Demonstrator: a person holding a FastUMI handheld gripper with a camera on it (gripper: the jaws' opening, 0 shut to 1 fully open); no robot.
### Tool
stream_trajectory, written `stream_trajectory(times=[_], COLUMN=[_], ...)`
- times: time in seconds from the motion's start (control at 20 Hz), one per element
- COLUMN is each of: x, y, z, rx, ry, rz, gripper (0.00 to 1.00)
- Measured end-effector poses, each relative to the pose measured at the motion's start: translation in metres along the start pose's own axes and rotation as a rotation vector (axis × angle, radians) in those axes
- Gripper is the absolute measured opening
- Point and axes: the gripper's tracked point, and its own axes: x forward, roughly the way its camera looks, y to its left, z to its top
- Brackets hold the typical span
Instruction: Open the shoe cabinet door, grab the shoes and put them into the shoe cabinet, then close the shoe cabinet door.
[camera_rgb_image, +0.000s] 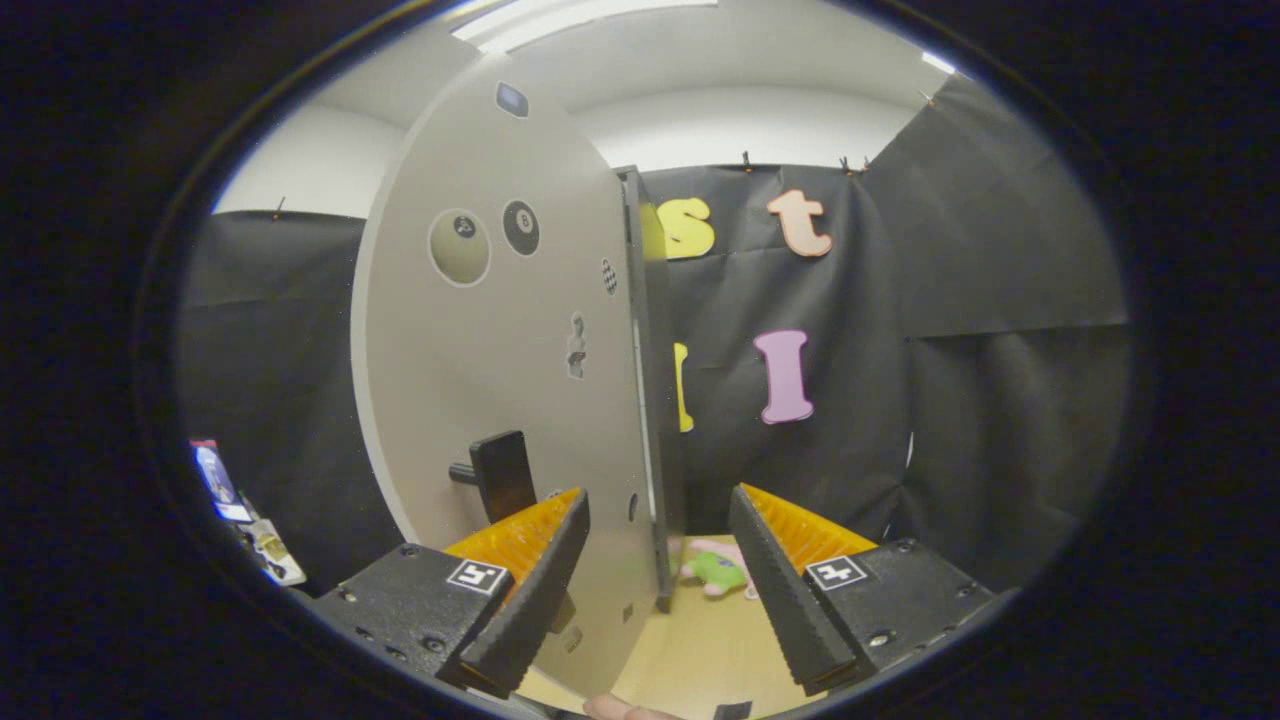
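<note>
Your gripper (658, 545) gapes wide, holding nothing, the door (500, 400) edge and its handle (500, 472) between and just ahead of the fingers, a plush toy (718, 572) beyond.

The floor (700, 650) was a pale, wood-toned surface that showed between the fingers of the gripper (658, 545) and ran on ahead of them. A small plush toy (716, 571), green and pink, lay directly on it just ahead of the fingers, close to the inner side of the right one. The bottom edge of the open cabinet door (500, 330) came down to the floor between the spread fingers, beside the toy.
</note>
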Motion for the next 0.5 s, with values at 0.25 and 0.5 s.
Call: stream_trajectory(times=[0.25, 0.5], x=[0.009, 0.023], y=[0.035, 0.079], z=[-0.001, -0.004], rx=[-0.044, -0.05], ry=[0.01, 0.012], rz=[-0.009, 0.003], gripper=[0.96, 0.96])
